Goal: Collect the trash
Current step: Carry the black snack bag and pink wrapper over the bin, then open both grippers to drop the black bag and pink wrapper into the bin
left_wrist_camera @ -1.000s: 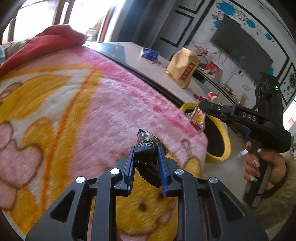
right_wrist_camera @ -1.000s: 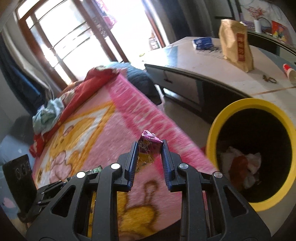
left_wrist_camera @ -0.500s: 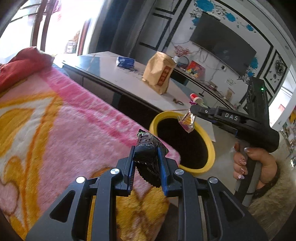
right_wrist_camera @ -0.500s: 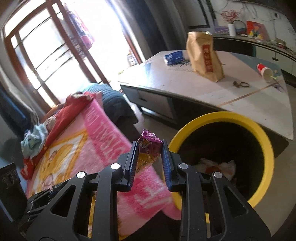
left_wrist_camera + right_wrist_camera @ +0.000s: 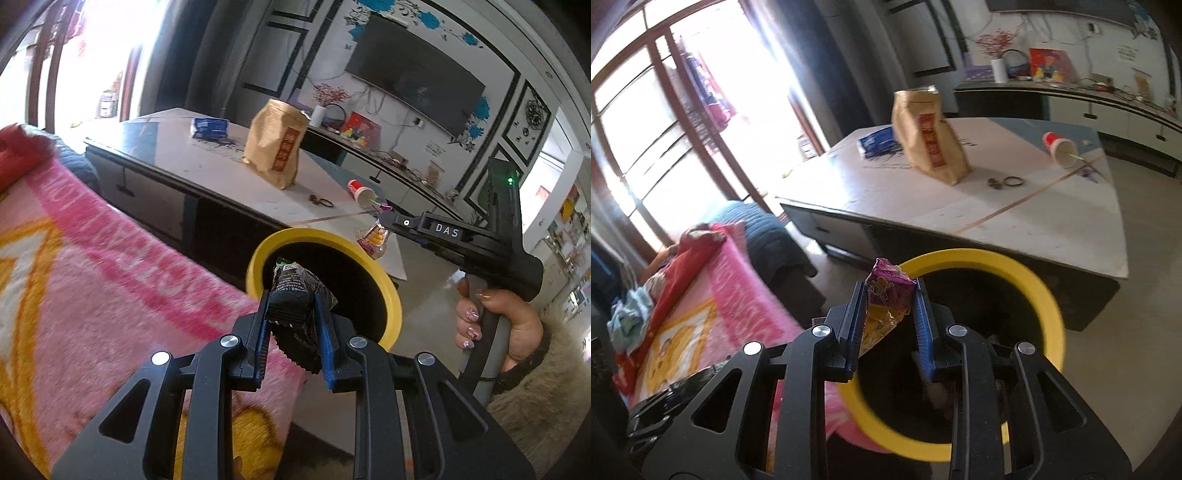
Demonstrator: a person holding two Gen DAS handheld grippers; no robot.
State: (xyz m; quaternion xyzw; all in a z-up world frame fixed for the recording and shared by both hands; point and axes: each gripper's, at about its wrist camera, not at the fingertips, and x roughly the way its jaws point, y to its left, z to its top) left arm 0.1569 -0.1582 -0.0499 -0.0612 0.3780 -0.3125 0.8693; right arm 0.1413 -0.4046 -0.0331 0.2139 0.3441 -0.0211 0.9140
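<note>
Left wrist | left gripper [image 5: 291, 314] clamps black wrapper [image 5: 291, 295] | bin [image 5: 373, 273] at 12 | right gripper [image 5: 889, 306] clamps purple wrapper [image 5: 886, 295]

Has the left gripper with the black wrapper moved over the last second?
Yes. The left gripper, shut on the black wrapper, has travelled off the pink blanket toward the yellow bin.
</note>
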